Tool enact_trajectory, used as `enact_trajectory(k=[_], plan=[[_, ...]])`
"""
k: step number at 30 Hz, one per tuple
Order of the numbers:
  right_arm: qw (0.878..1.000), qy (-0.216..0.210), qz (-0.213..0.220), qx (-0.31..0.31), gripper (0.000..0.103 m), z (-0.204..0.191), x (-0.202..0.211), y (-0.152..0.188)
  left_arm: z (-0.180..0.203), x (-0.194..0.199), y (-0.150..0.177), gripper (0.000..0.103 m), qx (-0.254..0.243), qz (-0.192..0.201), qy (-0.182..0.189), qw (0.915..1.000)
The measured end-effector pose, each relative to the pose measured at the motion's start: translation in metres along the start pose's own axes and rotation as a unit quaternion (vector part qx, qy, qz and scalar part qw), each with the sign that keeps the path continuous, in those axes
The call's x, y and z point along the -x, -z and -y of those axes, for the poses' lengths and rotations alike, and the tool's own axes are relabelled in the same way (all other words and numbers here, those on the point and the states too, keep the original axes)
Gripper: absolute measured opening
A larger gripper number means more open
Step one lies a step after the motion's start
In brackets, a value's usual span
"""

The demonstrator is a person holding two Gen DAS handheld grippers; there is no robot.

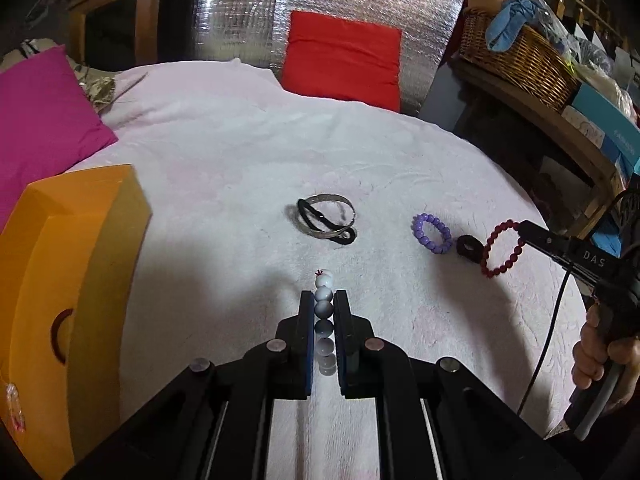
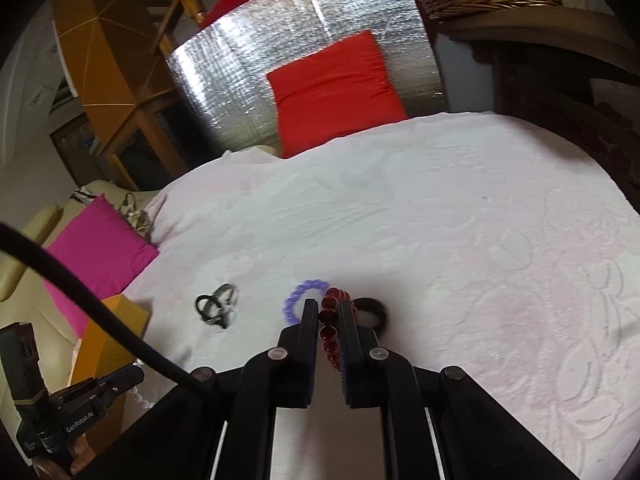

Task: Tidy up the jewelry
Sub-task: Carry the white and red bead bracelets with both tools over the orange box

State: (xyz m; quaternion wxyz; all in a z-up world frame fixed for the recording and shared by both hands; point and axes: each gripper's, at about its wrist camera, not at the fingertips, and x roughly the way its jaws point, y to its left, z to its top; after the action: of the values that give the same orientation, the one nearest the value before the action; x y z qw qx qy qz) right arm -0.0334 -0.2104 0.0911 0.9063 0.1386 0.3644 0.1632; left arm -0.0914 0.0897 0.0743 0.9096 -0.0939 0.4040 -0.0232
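Left tongs clamped on a white bead bracelet, lifted above the pale bedcover. Right tongs clamped on a red bead bracelet. Purple bracelet, black ring and bangle, apparently metal, lie on the cover.

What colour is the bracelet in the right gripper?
Dark red beads; clearest in the left wrist view.

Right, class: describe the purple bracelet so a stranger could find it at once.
Start at the pale pink blanket. Right of the silver bangle lie three small rings in a row. The purple bracelet is the leftmost, lying flat, of lilac beads, beside a black band and the dark red bracelet.
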Motion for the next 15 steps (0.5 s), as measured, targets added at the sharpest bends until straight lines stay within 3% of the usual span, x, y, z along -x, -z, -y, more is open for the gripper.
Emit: enact_trajectory(k=[8,15], plan=[[0.999,-0.032,-0.001,0.014,0.010,-0.039,-0.002,0.013,-0.009,0.039,0.011,0.009,0.021,0.037,-0.025,0.9988],[0.995,-0.077,-0.012,0.054,0.010,-0.095,-0.010,0.031,-0.040,0.093,0.016,0.009,0.049,0.070,-0.043,0.9955]])
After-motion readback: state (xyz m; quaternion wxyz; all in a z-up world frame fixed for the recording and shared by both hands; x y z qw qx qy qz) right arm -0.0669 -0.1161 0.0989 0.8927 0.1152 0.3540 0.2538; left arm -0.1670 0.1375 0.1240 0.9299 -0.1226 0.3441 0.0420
